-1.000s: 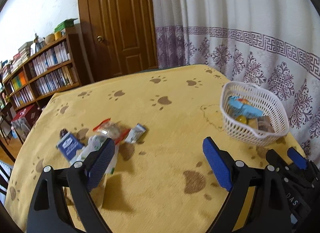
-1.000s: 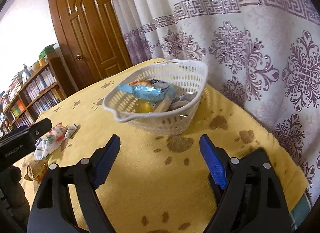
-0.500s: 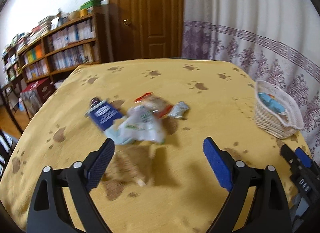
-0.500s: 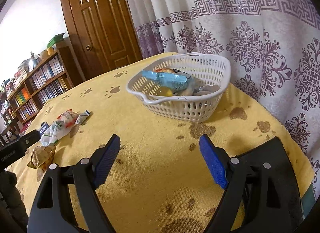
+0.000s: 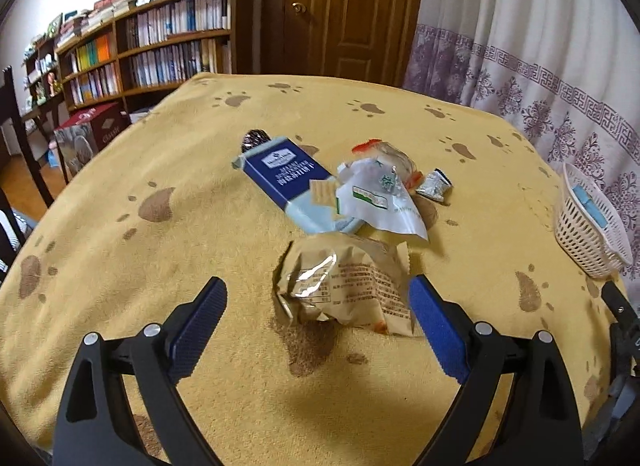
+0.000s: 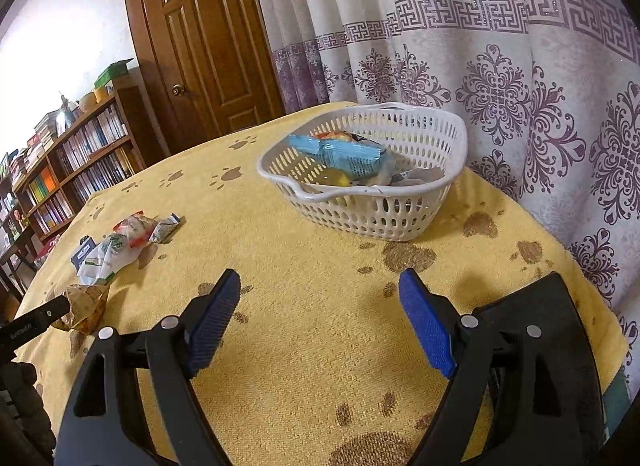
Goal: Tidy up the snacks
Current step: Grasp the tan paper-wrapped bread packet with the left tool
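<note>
The crinkly tan snack bag point(image 5: 344, 282) lies just in front of the left gripper point(image 5: 316, 326), far from the white basket point(image 6: 400, 217), both grippers' jaws wide apart (right gripper point(image 6: 320, 322) holds nothing).

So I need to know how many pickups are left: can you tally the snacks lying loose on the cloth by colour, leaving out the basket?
Brown packet: 1
Blue packet: 1
White-and-green packet: 1
Red-and-clear packet: 1
Silver packet: 1
Dark round item, half hidden: 1
Total: 6
</note>
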{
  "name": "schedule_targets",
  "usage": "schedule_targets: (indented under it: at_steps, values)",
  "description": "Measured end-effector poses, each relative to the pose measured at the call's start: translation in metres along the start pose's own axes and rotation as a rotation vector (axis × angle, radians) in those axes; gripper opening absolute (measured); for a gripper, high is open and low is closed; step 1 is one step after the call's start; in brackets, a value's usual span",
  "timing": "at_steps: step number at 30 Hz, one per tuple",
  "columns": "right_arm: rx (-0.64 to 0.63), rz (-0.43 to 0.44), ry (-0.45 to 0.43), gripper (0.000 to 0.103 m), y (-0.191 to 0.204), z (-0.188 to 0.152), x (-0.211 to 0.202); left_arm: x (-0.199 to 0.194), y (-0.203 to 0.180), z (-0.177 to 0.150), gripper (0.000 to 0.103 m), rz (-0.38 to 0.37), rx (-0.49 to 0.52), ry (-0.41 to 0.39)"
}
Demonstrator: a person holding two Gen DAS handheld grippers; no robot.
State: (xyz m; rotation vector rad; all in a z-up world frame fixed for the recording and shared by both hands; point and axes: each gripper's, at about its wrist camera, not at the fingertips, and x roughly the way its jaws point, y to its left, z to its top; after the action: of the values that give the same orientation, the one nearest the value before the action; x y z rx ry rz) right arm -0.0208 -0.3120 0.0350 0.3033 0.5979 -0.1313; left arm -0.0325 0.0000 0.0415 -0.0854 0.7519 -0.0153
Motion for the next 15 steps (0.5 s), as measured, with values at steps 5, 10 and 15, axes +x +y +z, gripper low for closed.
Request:
schedule_targets:
  at_steps: [5,10,15]
  values:
    - [-0.005,-0.002,0.004,0.083,0.001,0.0,0.001,0.01,-0.006,0.007,0.092,-0.049,0.033,0.009]
    - [-0.005,-0.002,0.005,0.083,0.001,0.0,0.002,0.036,-0.007,0.017,0.092,-0.093,0.05,0.076]
    - [-0.011,-0.003,0.007,0.083,0.002,0.0,0.003,0.054,-0.004,0.018,0.092,-0.137,0.043,0.144]
